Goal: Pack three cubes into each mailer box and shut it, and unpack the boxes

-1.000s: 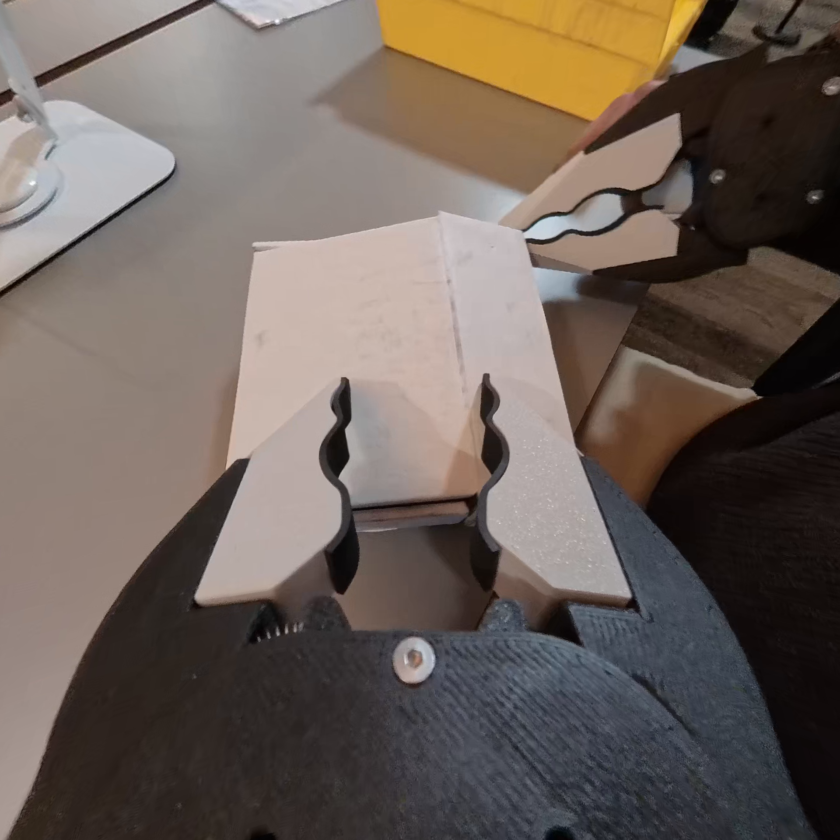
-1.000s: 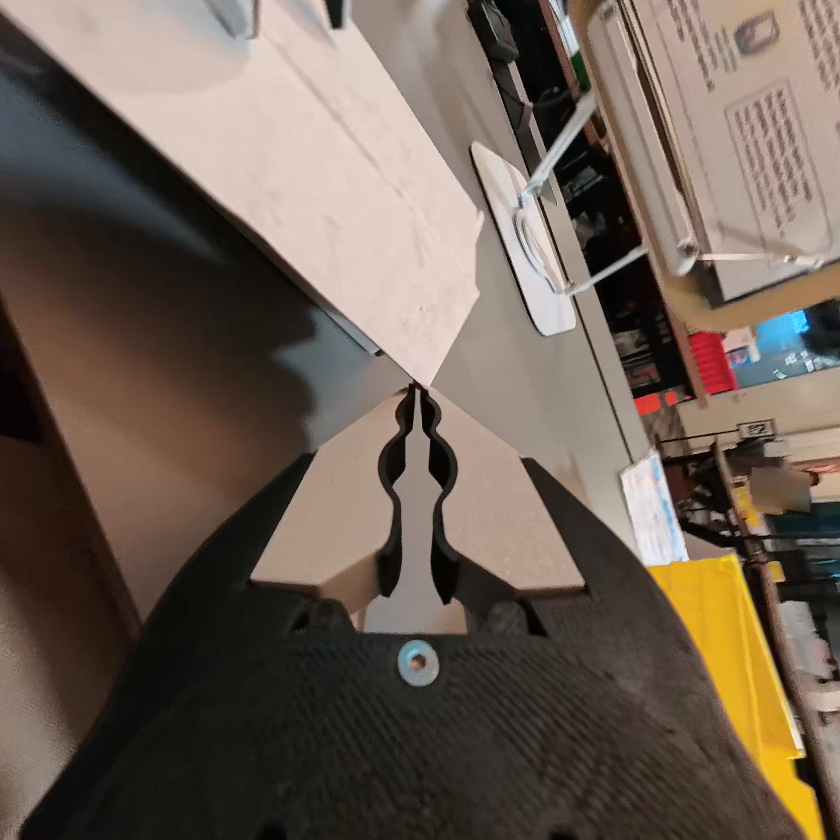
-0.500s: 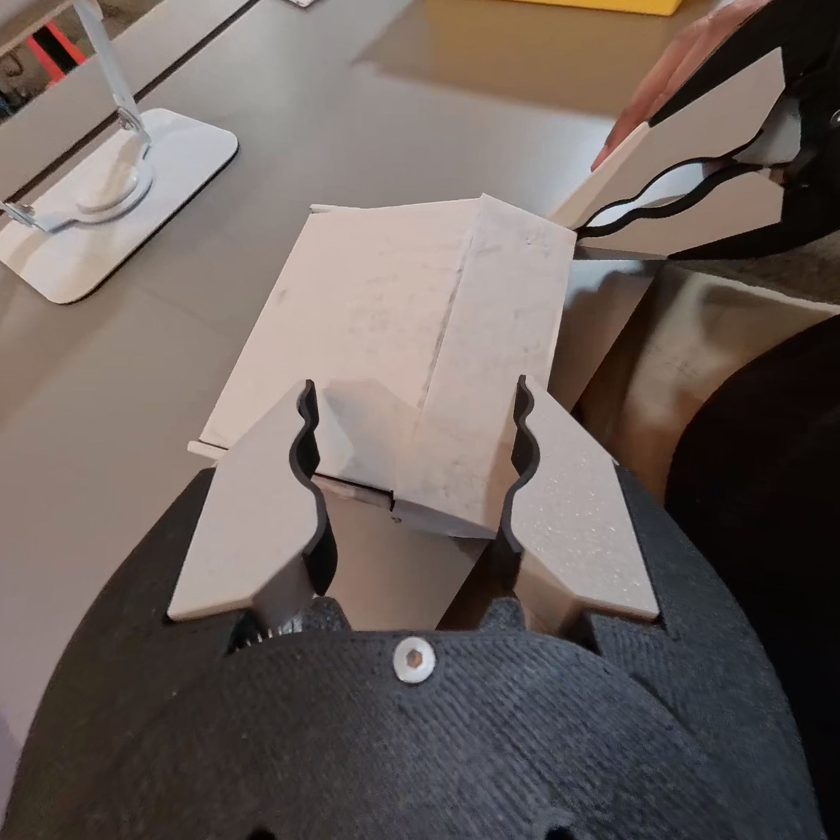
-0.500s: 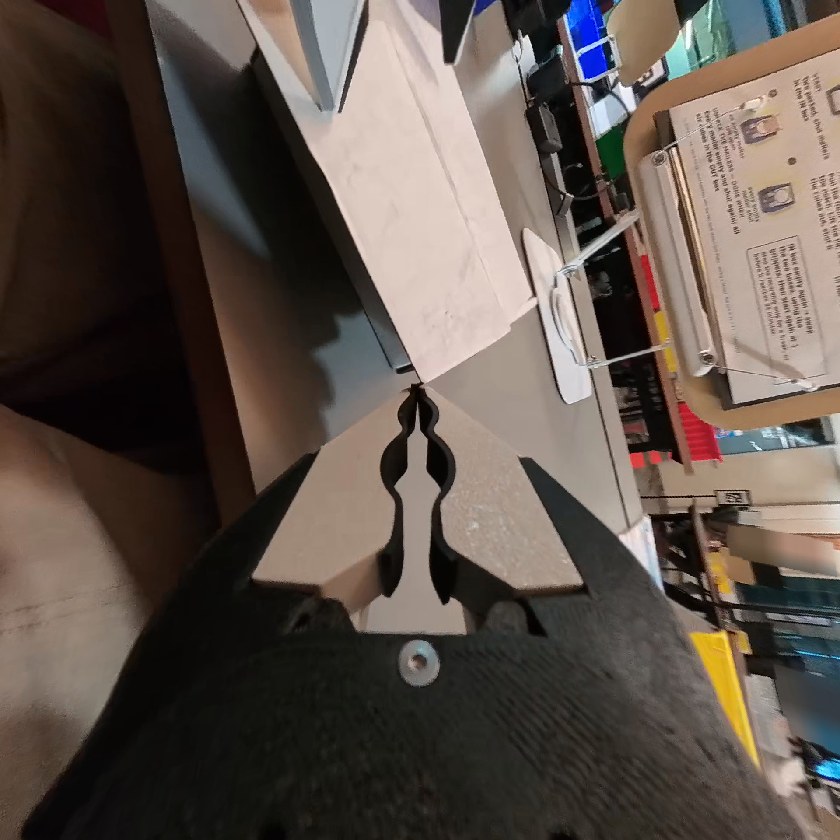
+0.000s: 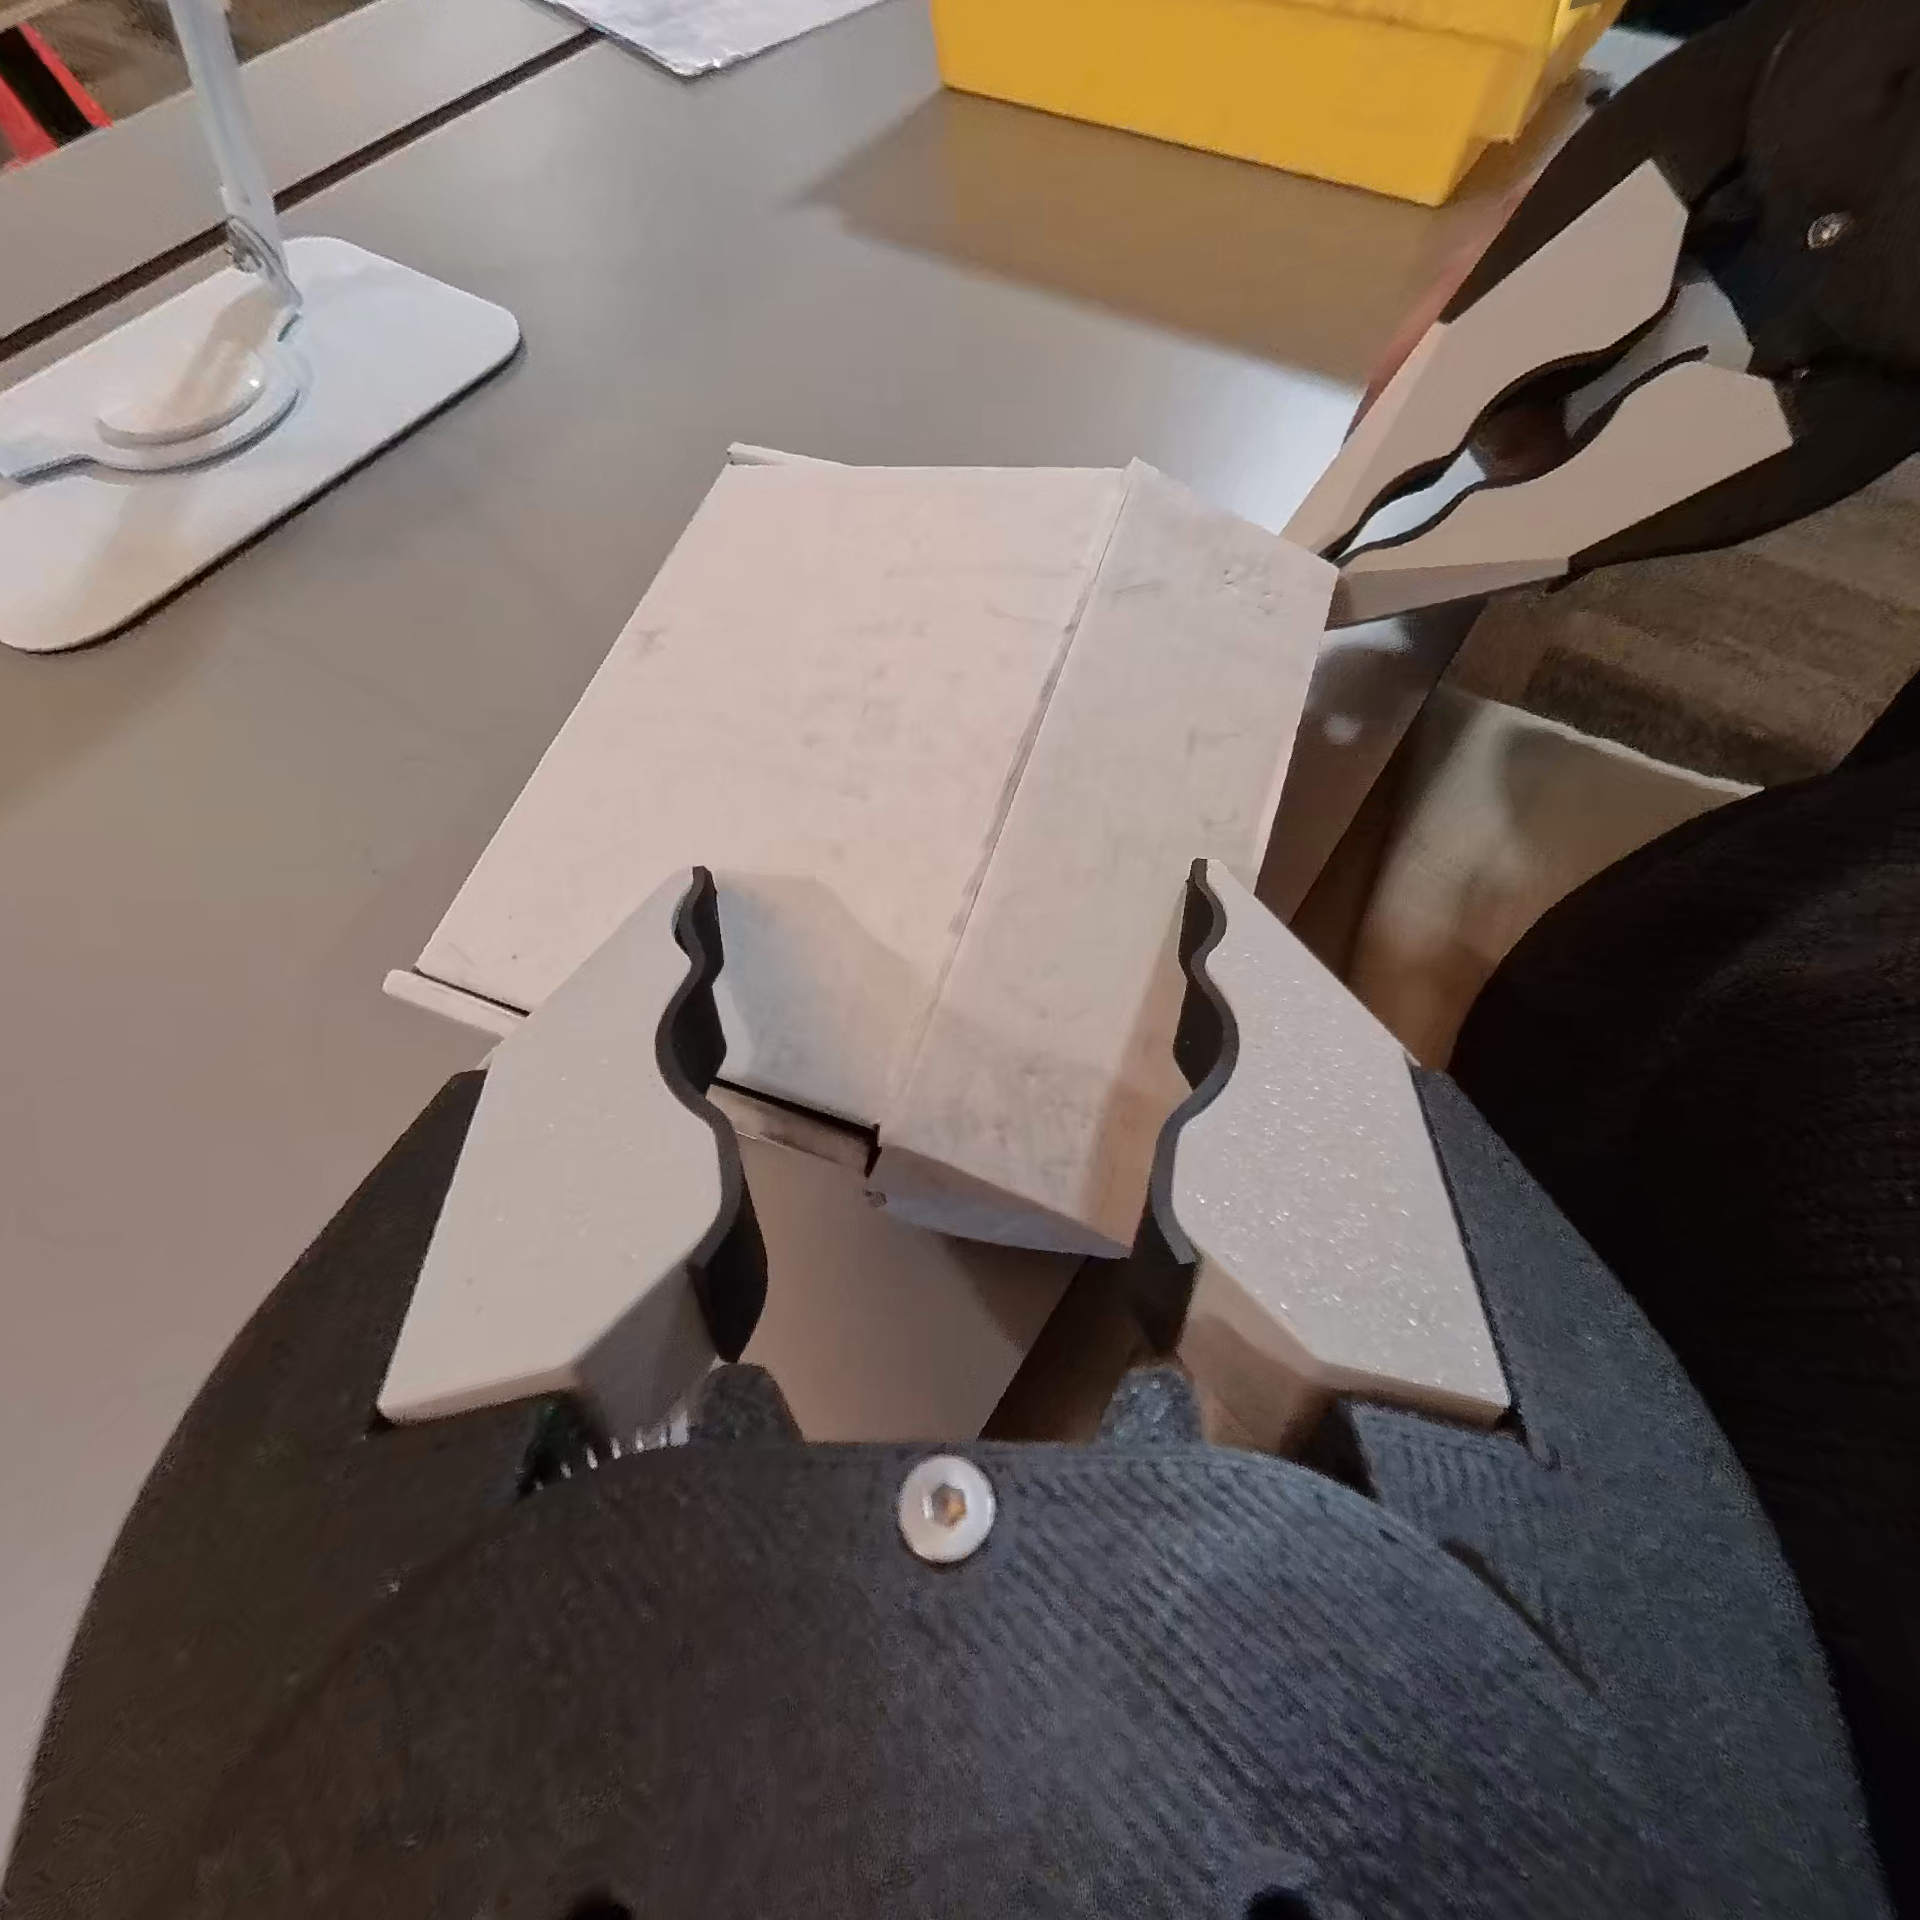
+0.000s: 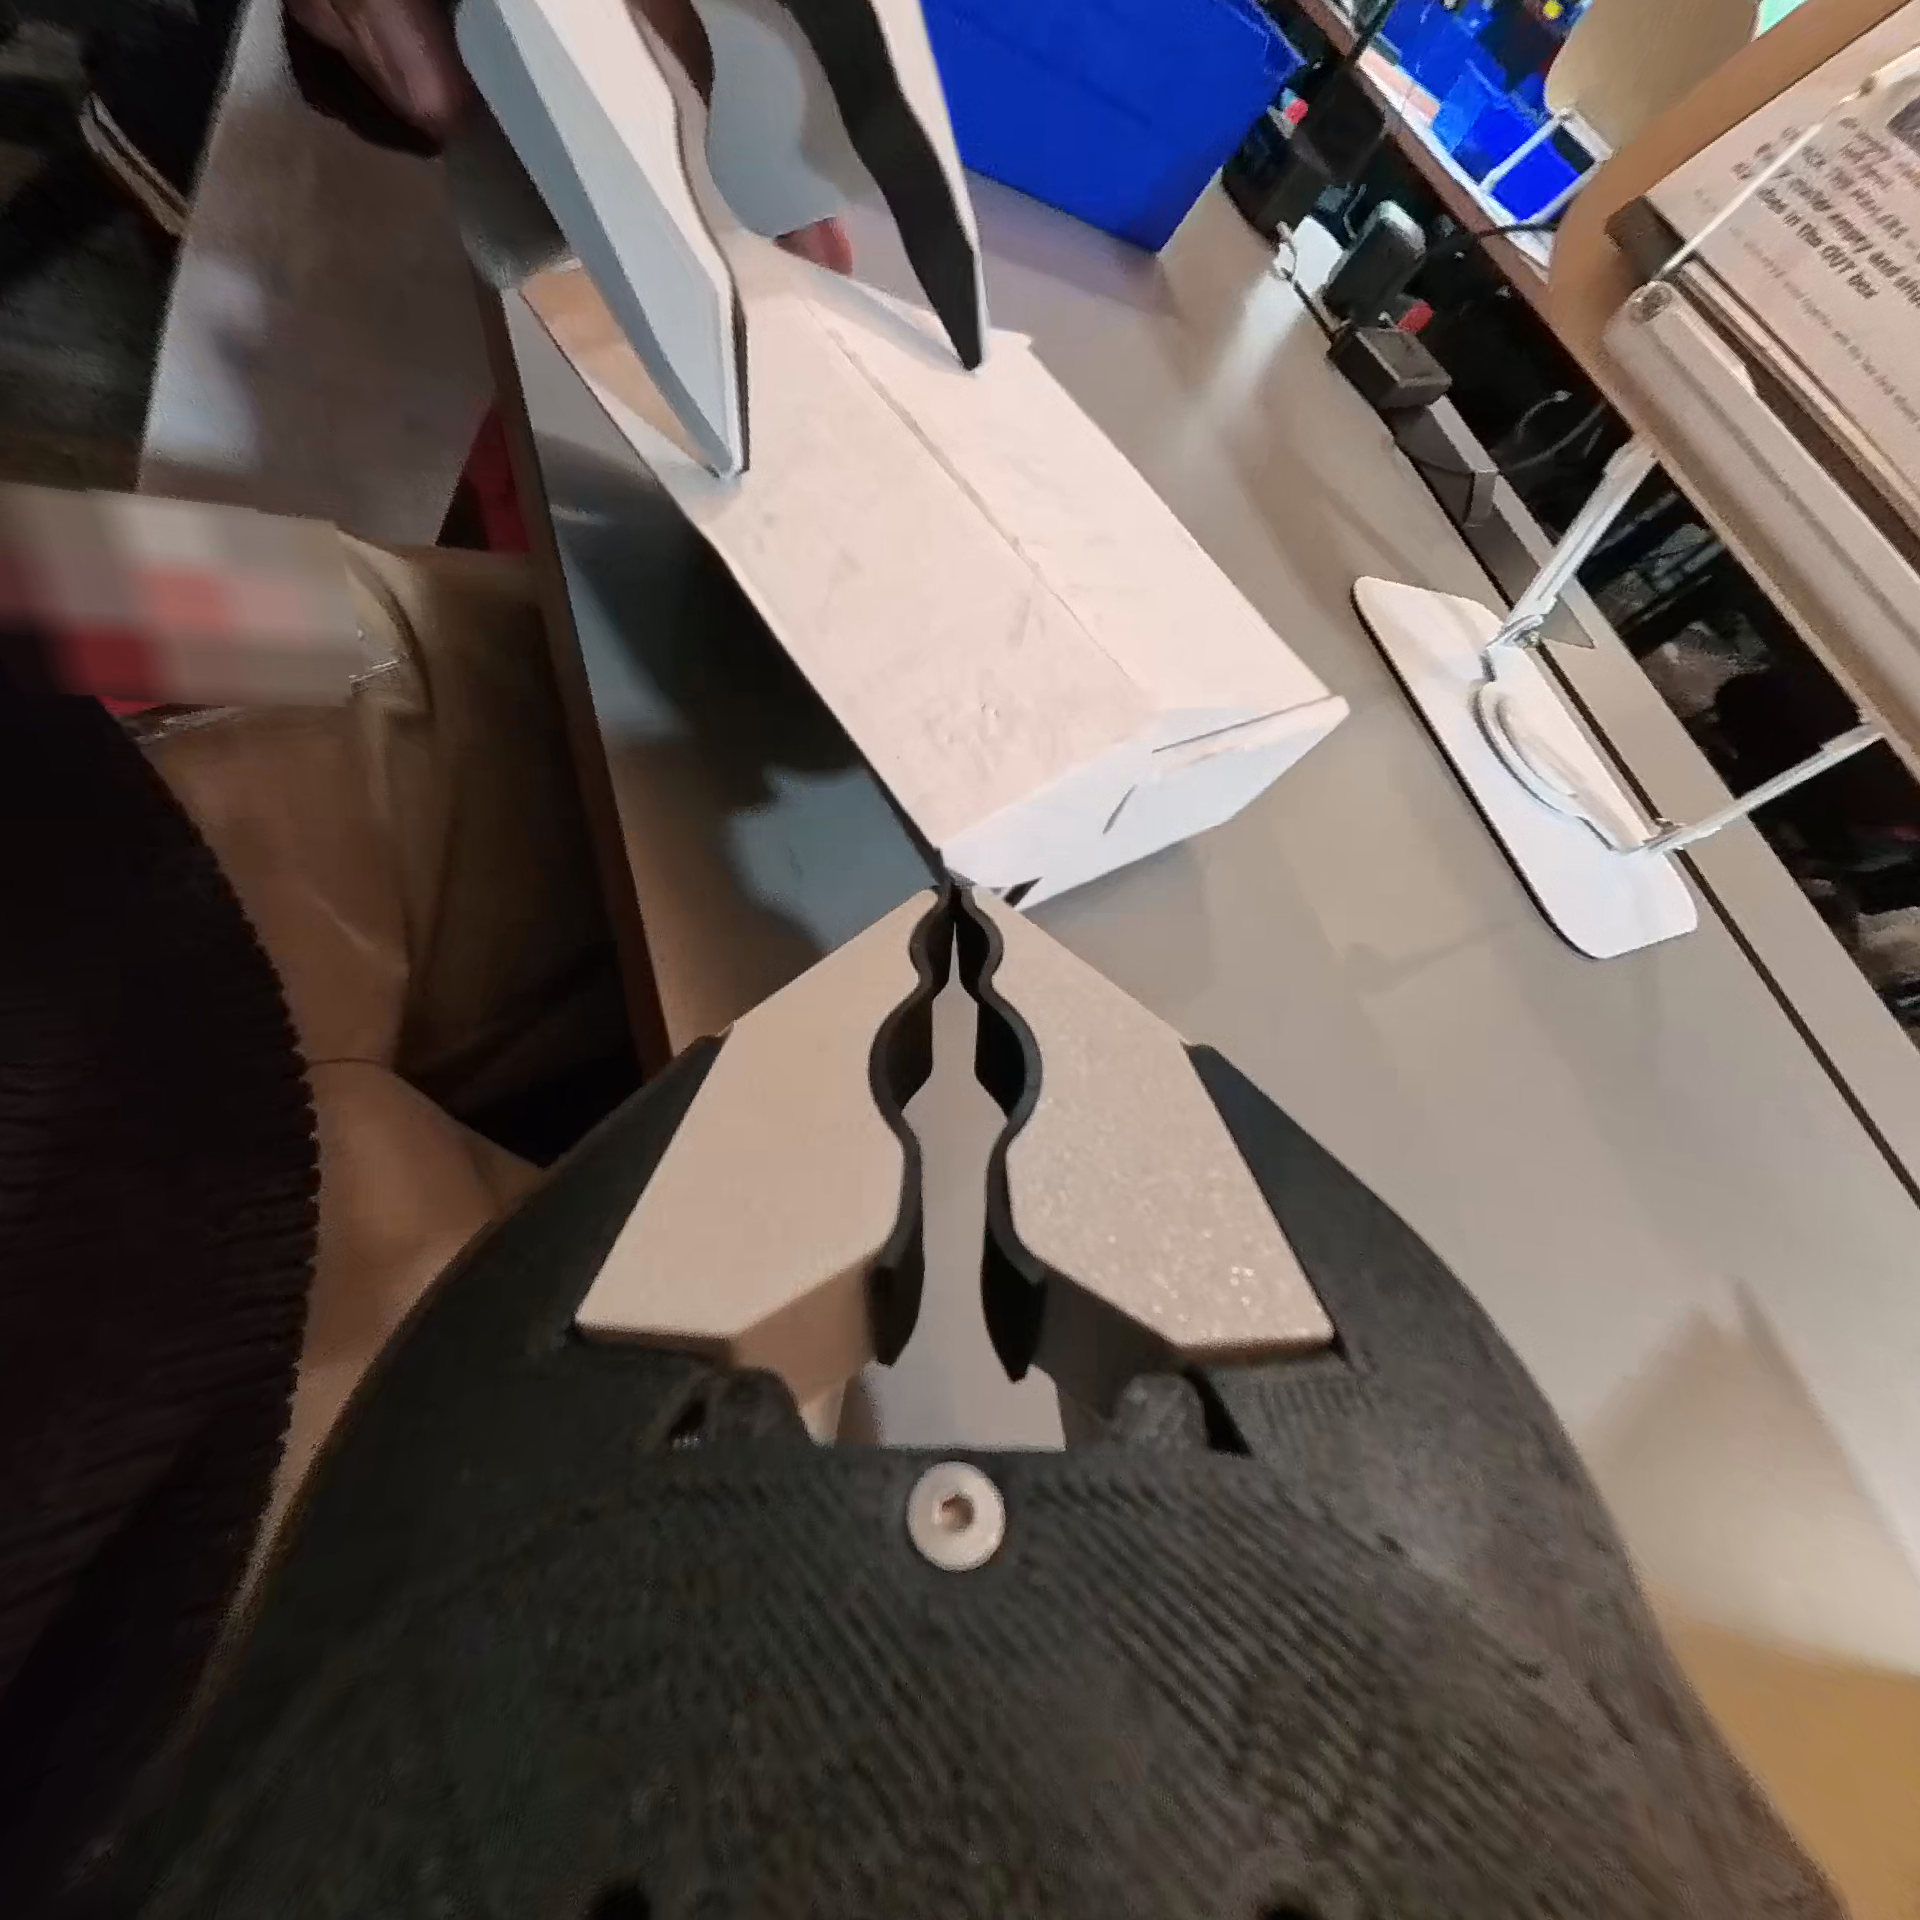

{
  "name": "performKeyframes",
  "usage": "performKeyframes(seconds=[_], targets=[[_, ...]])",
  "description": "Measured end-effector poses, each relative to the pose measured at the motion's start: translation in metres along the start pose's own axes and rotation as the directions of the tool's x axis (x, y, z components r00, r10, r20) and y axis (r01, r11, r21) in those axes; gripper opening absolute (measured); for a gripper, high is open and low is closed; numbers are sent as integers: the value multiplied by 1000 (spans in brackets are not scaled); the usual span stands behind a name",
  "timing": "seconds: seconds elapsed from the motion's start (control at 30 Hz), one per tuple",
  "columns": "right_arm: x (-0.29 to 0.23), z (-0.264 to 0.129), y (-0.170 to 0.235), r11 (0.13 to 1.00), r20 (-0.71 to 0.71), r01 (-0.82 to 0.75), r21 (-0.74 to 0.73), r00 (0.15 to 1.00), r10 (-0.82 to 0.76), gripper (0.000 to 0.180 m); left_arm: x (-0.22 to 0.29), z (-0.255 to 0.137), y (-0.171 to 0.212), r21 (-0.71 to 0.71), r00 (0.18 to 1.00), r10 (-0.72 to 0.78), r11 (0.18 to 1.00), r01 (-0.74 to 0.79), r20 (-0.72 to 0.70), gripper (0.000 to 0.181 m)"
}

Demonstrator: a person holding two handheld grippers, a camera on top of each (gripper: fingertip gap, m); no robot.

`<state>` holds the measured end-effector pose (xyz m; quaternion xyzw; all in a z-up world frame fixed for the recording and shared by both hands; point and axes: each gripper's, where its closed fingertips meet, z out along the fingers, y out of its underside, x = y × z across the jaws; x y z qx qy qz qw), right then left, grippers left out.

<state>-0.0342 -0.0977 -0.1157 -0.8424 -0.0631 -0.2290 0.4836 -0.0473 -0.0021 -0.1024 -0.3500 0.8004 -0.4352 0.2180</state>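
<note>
**Front flap lifted at one corner, lid beginning to open**

Left wrist view shows the white mailer box point(image 5: 831, 727) lying flat on the grey table point(image 5: 312, 779), near the table's right edge. The left gripper point(image 5: 951, 1029) hovers over the box's near end with its jaws spread wide, holding nothing. Between its fingers the box's front flap point(image 5: 1091, 883) now stands tilted up from the body, and a dark gap shows under its near corner; a second ago that flap lay flatter against the box.

Right gripper point(image 6: 956, 904) has its jaws closed, tips pinching the far-right corner of the flap. It has kept that pinch over the last second while swinging round, so the right wrist view now looks along the length of the box, with the left gripper's open fingers point(image 6: 665, 312) poised at the far end.

Judging by this, the step in hand is unpacking: the flap is being drawn out so the lid can swing back. No cubes are visible yet. The left gripper looks placed to steady the box or take the flap's free end.

A yellow bin point(image 5: 1247, 83) sits far across the table, and a white stand point(image 5: 239, 416) to the far left.
</note>
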Motion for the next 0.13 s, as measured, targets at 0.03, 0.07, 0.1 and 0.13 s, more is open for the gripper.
performKeyframes(seconds=[0.03, 0.07, 0.1, 0.13], targets=[[2, 0, -1, 1000, -9, -6, 3, 1000, 6, 0, -1, -1, 0, 6, 1000, -6, 1000, 6, -1, 89], [3, 1, -1, 1000, -16, -4, 1, 1000, 4, 0, -1, 0, 0, 10, 1000, -7, 1000, 7, 0, 89], [3, 2, 2, 1000, -24, 7, -12, 1000, -7, 0, -1, 0, 1, 9, 1000, -2, 1000, 2, 5, 89], [3, 4, 6, 999, -38, 29, -38, 999, -31, 0, -1, 2, 2, 3, 1000, 9, 1000, -9, 9, 88]])
